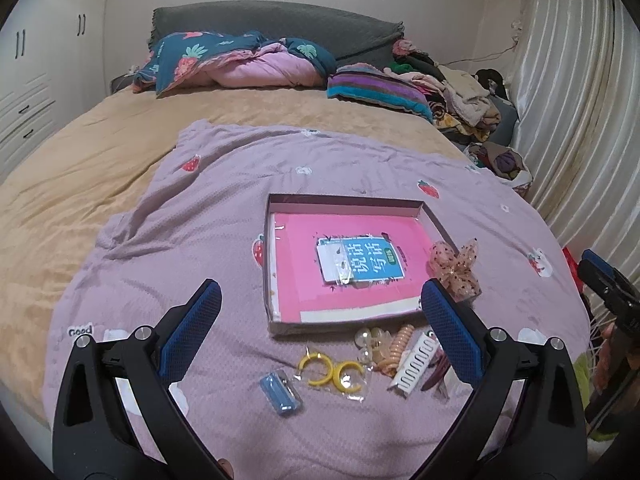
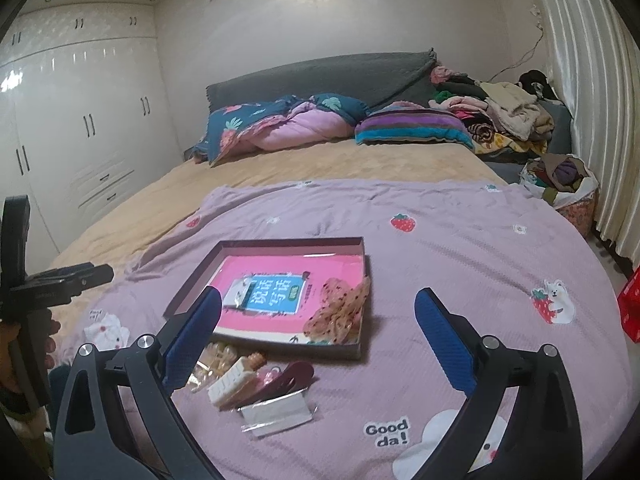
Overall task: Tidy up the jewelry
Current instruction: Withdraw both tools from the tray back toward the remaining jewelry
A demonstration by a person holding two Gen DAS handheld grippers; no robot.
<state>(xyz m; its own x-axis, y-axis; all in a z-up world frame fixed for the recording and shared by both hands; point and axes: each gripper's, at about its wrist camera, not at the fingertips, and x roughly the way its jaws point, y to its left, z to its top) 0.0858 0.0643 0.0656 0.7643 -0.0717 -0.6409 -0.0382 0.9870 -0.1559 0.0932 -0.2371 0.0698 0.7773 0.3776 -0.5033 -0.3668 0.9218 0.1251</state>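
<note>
A shallow open box (image 1: 348, 200) (image 2: 352, 350) lies on the lilac blanket, with a pink book (image 1: 360, 280) (image 2: 272, 320) and a small clear packet (image 1: 334, 260) inside. A dotted organza bow (image 1: 456, 268) (image 2: 336, 312) rests over the box's right edge. In front of the box lie yellow hoop earrings in a bag (image 1: 332, 372), a blue piece (image 1: 280, 394), a white comb clip (image 1: 414, 360) (image 2: 232, 382), a coil hair tie (image 1: 396, 346), a dark red clip (image 2: 288, 378) and a clear packet (image 2: 276, 412). My left gripper (image 1: 320, 300) is open and empty above them. My right gripper (image 2: 318, 308) is open and empty.
The blanket (image 1: 200, 240) covers a tan bed (image 1: 100, 152). Pillows and a rolled quilt (image 1: 240, 60) lie at the headboard. A clothes pile (image 1: 460, 92) sits at the far right by the curtain (image 1: 580, 120). White wardrobes (image 2: 80, 120) stand on the left.
</note>
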